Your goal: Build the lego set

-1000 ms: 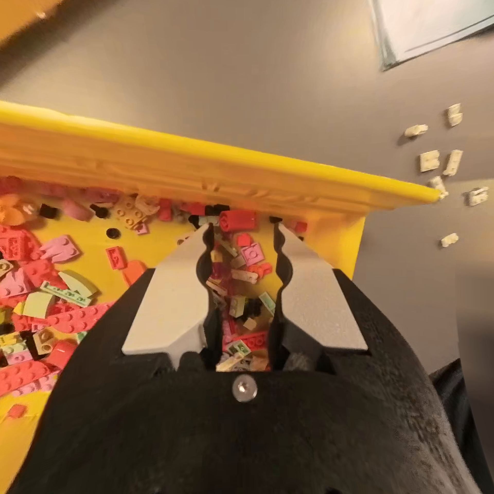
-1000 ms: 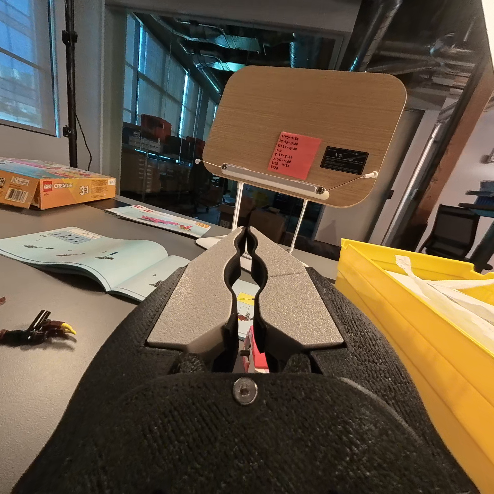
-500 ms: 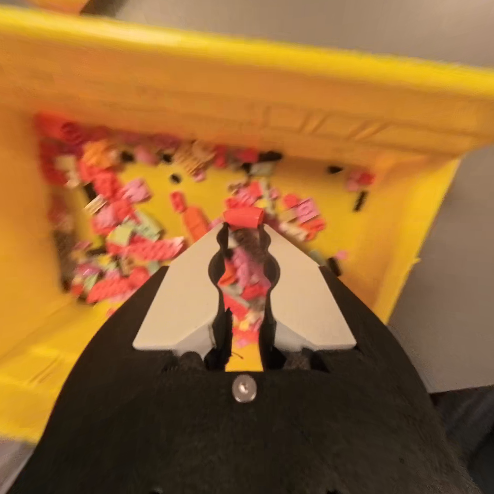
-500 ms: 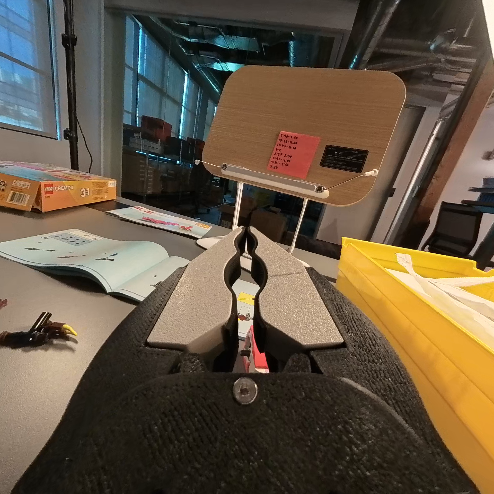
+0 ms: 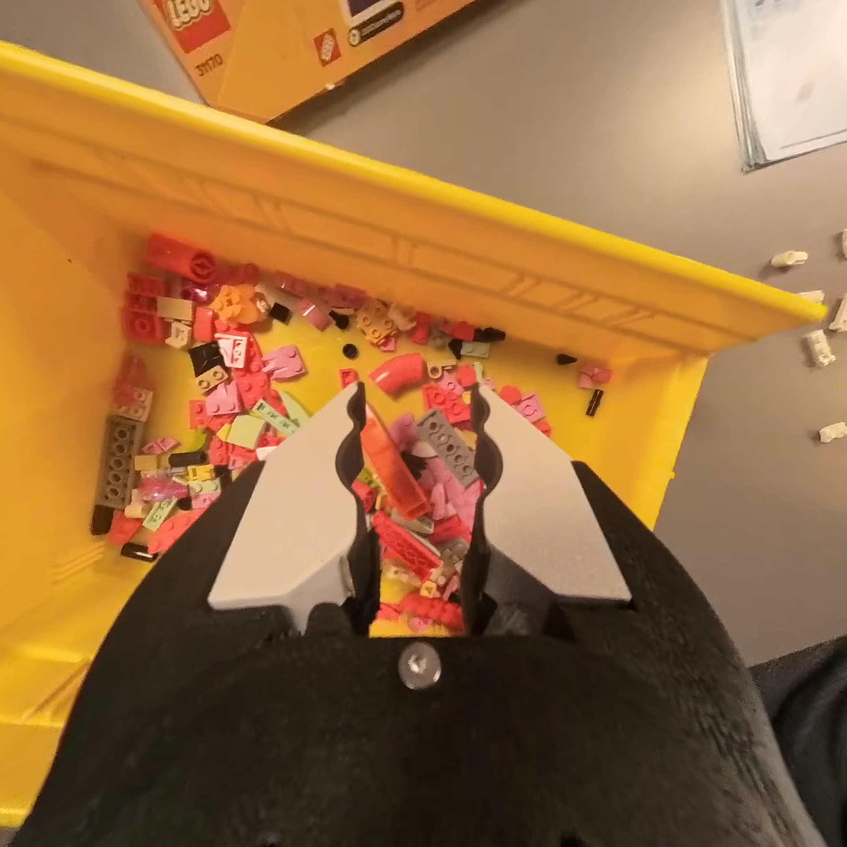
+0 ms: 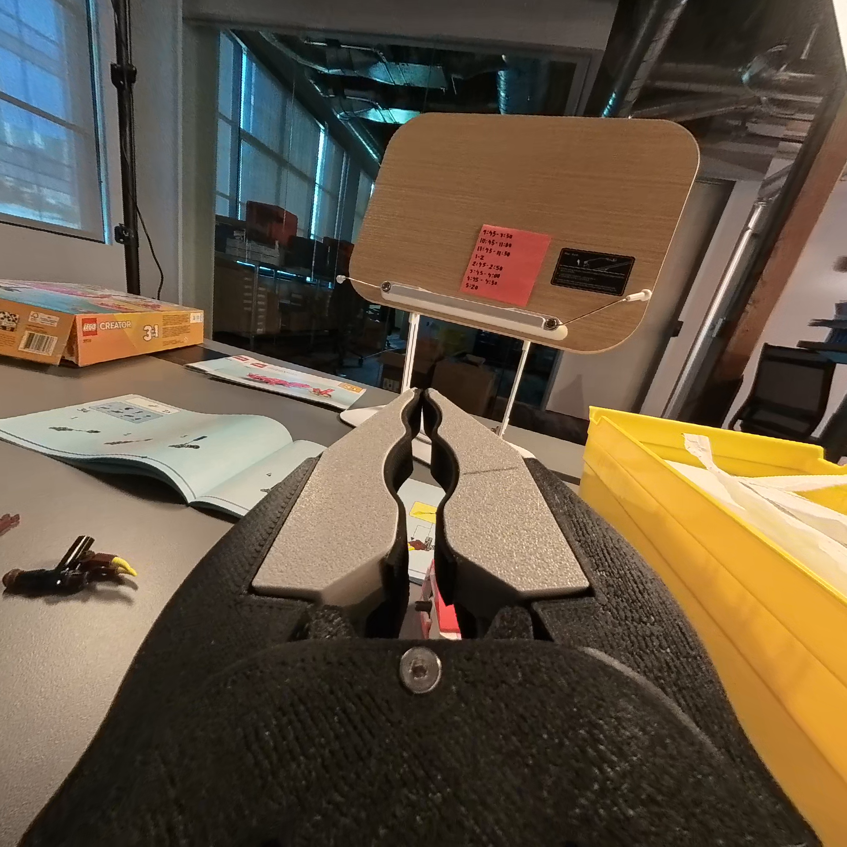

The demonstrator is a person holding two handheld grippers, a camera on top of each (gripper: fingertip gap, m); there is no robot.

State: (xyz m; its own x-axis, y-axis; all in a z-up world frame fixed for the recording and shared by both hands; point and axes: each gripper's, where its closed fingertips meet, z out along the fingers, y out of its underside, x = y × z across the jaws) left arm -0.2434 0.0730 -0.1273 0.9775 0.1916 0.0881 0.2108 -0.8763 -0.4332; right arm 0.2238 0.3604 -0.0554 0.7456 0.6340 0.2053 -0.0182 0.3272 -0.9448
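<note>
Now the left tool [image 5: 418, 389] hangs over the yellow bin [image 5: 412, 201], jaws spread wide with nothing gripped between them. Below the gap lies a heap of toy bricks: a translucent orange slope piece [image 5: 394, 463] just inside the left finger, a grey holed plate [image 5: 451, 447] at about three o'clock from it, and a curved red piece [image 5: 398, 372] just beyond the fingertips at twelve o'clock. Small white pieces [image 5: 820, 346] are scattered on the grey surface [image 5: 596, 137] past the bin's right corner, and an orange toy box [image 5: 293, 50] sits at eleven o'clock.

Over to the right tool [image 6: 422, 393]: fingertips pressed together on nothing, hovering above the surface. Open instruction booklet [image 6: 151, 442] at nine o'clock, wooden book stand [image 6: 527, 229] at twelve, and a small dark brick-built figure [image 6: 68, 570] at eight o'clock.
</note>
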